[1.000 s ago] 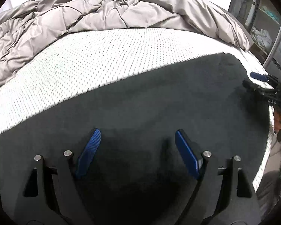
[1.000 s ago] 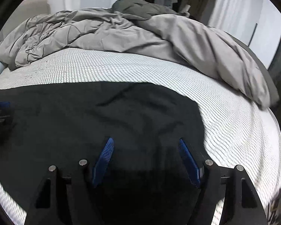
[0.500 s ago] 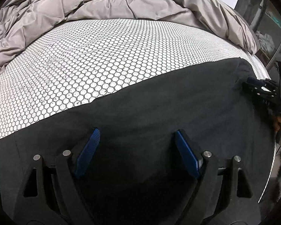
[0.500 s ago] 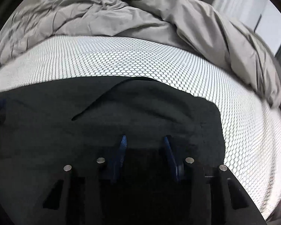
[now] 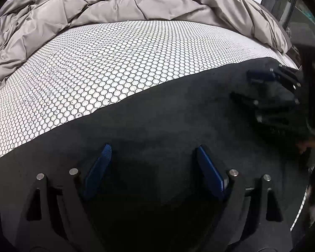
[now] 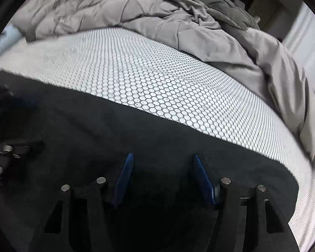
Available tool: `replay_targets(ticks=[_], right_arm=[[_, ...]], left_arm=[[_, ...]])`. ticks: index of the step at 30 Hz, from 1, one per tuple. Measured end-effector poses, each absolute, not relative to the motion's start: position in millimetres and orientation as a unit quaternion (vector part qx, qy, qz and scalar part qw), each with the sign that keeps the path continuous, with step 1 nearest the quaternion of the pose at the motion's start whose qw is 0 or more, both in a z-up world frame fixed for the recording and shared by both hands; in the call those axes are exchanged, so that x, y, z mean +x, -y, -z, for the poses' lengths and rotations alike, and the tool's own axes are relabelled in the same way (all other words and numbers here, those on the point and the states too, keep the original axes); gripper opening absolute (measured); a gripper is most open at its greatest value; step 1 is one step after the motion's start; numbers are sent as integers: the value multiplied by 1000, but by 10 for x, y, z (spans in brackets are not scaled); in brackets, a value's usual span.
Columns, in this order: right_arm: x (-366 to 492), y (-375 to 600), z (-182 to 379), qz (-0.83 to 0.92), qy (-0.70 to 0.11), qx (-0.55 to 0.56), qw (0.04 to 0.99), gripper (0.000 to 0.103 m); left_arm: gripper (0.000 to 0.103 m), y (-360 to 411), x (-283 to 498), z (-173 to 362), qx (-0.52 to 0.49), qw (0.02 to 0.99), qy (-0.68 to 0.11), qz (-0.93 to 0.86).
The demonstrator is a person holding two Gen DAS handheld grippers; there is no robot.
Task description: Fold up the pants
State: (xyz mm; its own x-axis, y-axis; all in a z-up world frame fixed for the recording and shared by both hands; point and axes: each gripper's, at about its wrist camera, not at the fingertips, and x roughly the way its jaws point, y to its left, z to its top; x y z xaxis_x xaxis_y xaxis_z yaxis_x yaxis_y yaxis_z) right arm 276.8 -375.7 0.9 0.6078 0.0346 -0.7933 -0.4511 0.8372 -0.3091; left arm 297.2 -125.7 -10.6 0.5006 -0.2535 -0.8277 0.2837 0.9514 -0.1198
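Observation:
The black pants [image 5: 157, 117] lie spread flat along the near edge of the bed; they also fill the lower half of the right wrist view [image 6: 136, 138]. My left gripper [image 5: 153, 153] is open, its blue pads just above the fabric, holding nothing. My right gripper [image 6: 162, 159] is open over the pants too, empty. The right gripper shows blurred at the right edge of the left wrist view [image 5: 271, 92]. The left gripper shows dimly at the left edge of the right wrist view [image 6: 4, 151].
The mattress [image 5: 107, 63] has a white cover with a black honeycomb print. A rumpled grey duvet [image 5: 94, 6] is bunched along the far side [image 6: 199, 33]. The bed's edge runs at the right [image 6: 308, 205]. Shelving stands beyond the bed [image 5: 300, 10].
Both grippers have moved forward and lower over the pants. My right gripper narrowed half a second ago and has opened wide again. The two grippers are closer together.

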Motion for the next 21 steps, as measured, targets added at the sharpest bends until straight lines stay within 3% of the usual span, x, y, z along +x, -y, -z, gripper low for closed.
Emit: replay_targets(ticks=[1,6,9,14,16,19,21], right_arm=[[2810,3799,-5,-134,-420,-243,864,73],[3108,4420,-42,69,-406,-247,877,74],[3141,4865,-144,21,-439,-117,891,74],[2771,5163,-541,-9,-407,-71,911,73],[2725,5326,-519,-10,-416,-61,907,60],[2773,5455,-256,-10,-452,-77,888,50],[2784,5411,-163,-11,-450,-129,884,50]], left_arm=[[82,1259,2979,110,17,866,-475,155],[83,1251,2993,120,18,866,-474,158],[84,1250,3000,122,18,866,-474,159],[82,1246,2854,-76,-12,866,-470,168],[82,1303,2752,-131,-29,863,-466,193],[82,1553,2652,-42,20,853,-476,213],[82,1679,2635,53,61,854,-481,189]])
